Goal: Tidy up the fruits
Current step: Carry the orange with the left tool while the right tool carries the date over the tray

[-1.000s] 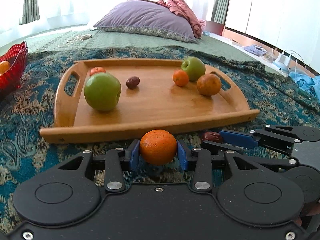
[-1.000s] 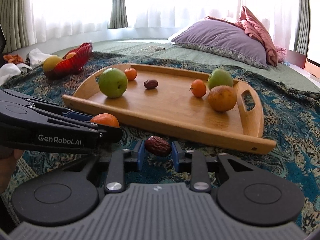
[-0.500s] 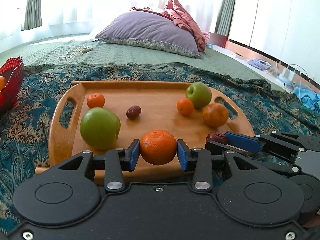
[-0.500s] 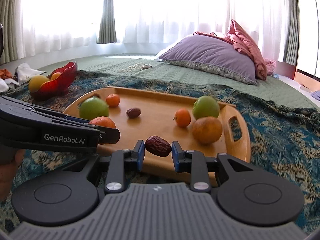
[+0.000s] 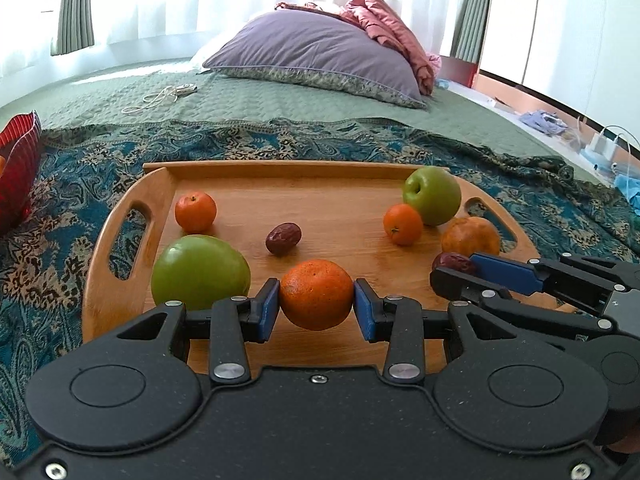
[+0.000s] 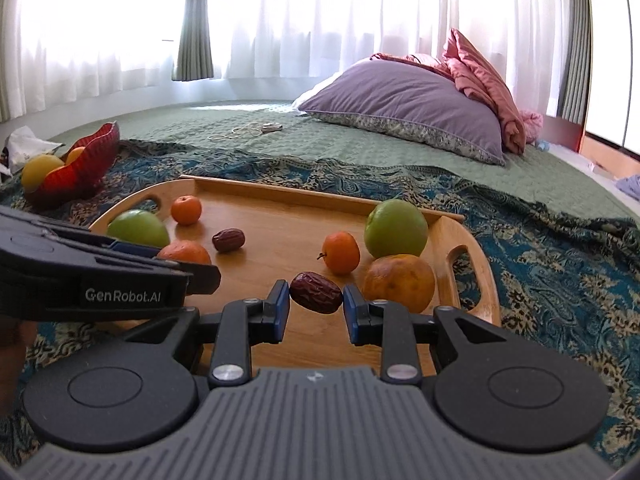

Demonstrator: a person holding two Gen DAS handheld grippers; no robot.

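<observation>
Left wrist view: an orange (image 5: pixel 316 294) is pinched between the left gripper (image 5: pixel 316 308) fingers, above the wooden tray (image 5: pixel 120 216), likely for setting down. Beside it, the right gripper (image 6: pixel 316 306) clamps a date (image 6: pixel 316 298).

Both grippers carried orange (image 5: pixel 316 294) and date (image 6: pixel 316 298) forward, apparently over tray (image 5: pixel 120 208).

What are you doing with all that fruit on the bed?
Someone is sorting fruit with two tools. The left hand-held gripper is shut on a round orange, and the right hand-held gripper is shut on a wrinkly brown date. Both hang over the near end of the wooden tray, which already holds two green apples, small oranges and another date.
</observation>
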